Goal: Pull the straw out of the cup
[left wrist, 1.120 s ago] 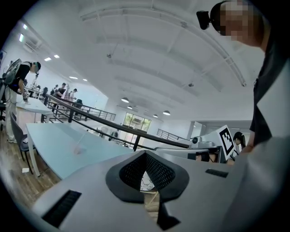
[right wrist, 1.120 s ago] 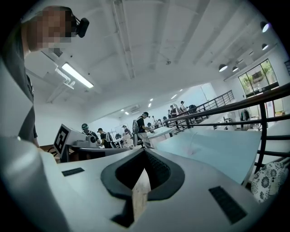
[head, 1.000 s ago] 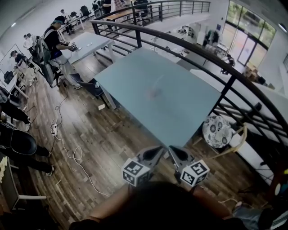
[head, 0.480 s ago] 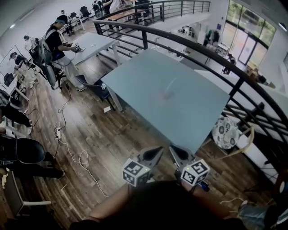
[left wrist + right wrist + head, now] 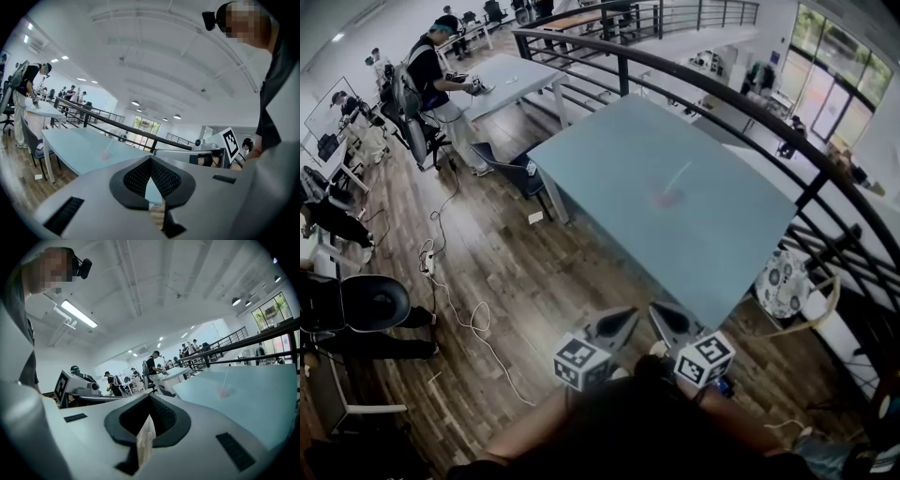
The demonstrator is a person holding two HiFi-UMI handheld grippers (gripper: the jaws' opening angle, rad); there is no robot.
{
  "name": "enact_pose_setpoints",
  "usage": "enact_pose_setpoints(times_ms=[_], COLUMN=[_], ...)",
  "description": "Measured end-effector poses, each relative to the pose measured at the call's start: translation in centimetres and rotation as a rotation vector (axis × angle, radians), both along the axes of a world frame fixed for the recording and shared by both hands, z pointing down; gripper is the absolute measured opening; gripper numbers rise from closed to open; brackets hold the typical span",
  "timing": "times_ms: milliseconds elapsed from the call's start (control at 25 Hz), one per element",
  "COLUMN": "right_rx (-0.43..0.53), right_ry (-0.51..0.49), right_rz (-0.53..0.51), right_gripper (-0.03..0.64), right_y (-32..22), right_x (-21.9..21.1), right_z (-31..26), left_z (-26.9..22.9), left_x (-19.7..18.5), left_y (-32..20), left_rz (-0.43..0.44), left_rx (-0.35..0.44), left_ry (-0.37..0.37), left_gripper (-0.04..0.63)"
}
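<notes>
We hold both grippers low and close to our body, side by side above the wooden floor (image 5: 497,272), just short of the worktop's (image 5: 722,234) near corner. The left gripper (image 5: 625,319) has its jaws together. In its own view the tips meet, with only a thin wedge of gap behind them, and nothing is between them. The right gripper (image 5: 659,315) is the same, with its jaw tips touching and nothing gripped.

The cup (image 5: 666,198) stands alone near the middle of the pale blue-green worktop, well apart from both grippers. It looks small and pinkish. The straw (image 5: 679,177) is in it, slanting up out of the rim. From the left gripper view the cup (image 5: 103,155) lies ahead and to the left, and from the right gripper view (image 5: 222,391) ahead and to the right. A dark railing (image 5: 741,108) runs along the worktop's far side.
</notes>
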State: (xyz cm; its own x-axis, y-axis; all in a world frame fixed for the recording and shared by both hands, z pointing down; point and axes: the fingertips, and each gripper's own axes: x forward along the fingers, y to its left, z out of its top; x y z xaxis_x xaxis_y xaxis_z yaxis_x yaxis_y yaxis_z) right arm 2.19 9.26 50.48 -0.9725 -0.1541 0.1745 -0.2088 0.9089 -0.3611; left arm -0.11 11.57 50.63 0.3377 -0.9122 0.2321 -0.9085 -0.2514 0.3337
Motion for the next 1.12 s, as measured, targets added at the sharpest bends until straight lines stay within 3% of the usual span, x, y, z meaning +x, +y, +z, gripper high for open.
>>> enact_pose_setpoints(times_ms=[320, 600, 1120], right_rx=[-0.012, -0.008, 0.018], right_ry=[0.006, 0.003, 0.0], right_rz=[-0.017, -0.045, 0.071], right_gripper=[0.011, 0.011, 0.011], right_y=[-3.8, -9.5, -21.3], right_x=[-1.9, -4.2, -0.5], right_z=[0.5, 0.6, -0.3], left_z=[0.4, 1.1, 0.1], left_x=[-1.5, -3.4, 0.3], left_y=[-3.6, -9.8, -23.0], left_rz=[-0.016, -0.024, 0.12], left_rx=[-0.013, -0.031, -0.011], left_ry=[0.007, -0.001, -0.017], left_gripper=[0.011, 0.011, 0.011])
